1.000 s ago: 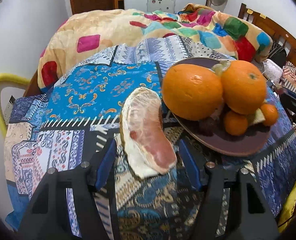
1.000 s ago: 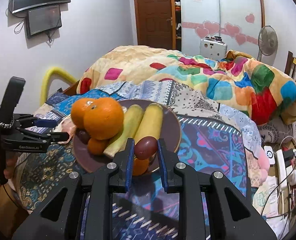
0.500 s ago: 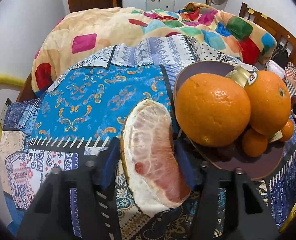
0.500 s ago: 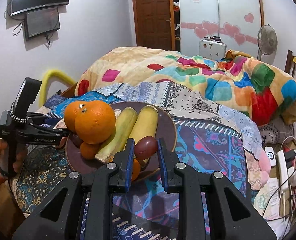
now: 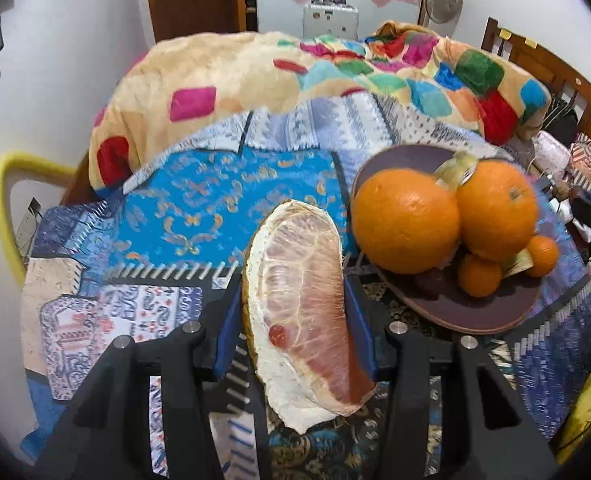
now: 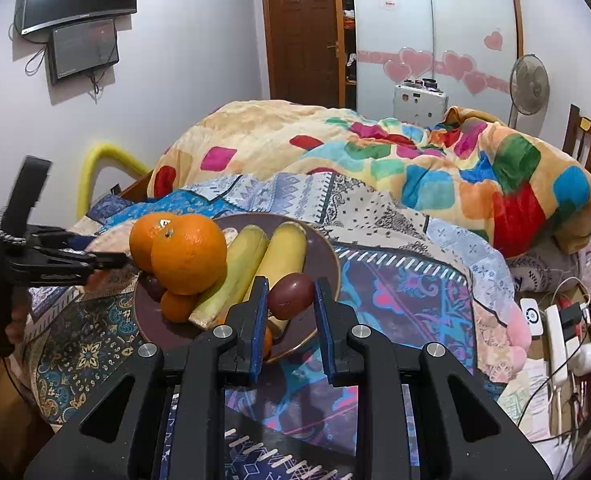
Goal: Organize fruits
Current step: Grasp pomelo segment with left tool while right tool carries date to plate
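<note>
My left gripper [image 5: 293,304] is shut on a big peeled pomelo wedge [image 5: 301,312], held above the patterned cloth just left of the brown plate [image 5: 475,318]. The plate holds two large oranges [image 5: 405,220], small oranges [image 5: 478,278] and two pale yellow stalks [image 6: 283,248]. My right gripper [image 6: 289,300] is shut on a dark red-brown passion fruit [image 6: 289,296], over the plate's near rim [image 6: 323,240]. The left gripper also shows in the right wrist view [image 6: 107,258], beside the oranges [image 6: 187,254].
The plate sits on a patterned cloth [image 5: 199,208] over a bed. A colourful blanket [image 6: 435,168] is heaped behind. A yellow bar [image 5: 3,208] stands at the left edge. Cables and chargers [image 6: 555,320] lie at the right. A wooden headboard [image 5: 535,64] is far right.
My left gripper has shut on the pomelo wedge and lifted it a little toward the plate. My right gripper holds the passion fruit and has drawn back slightly.
</note>
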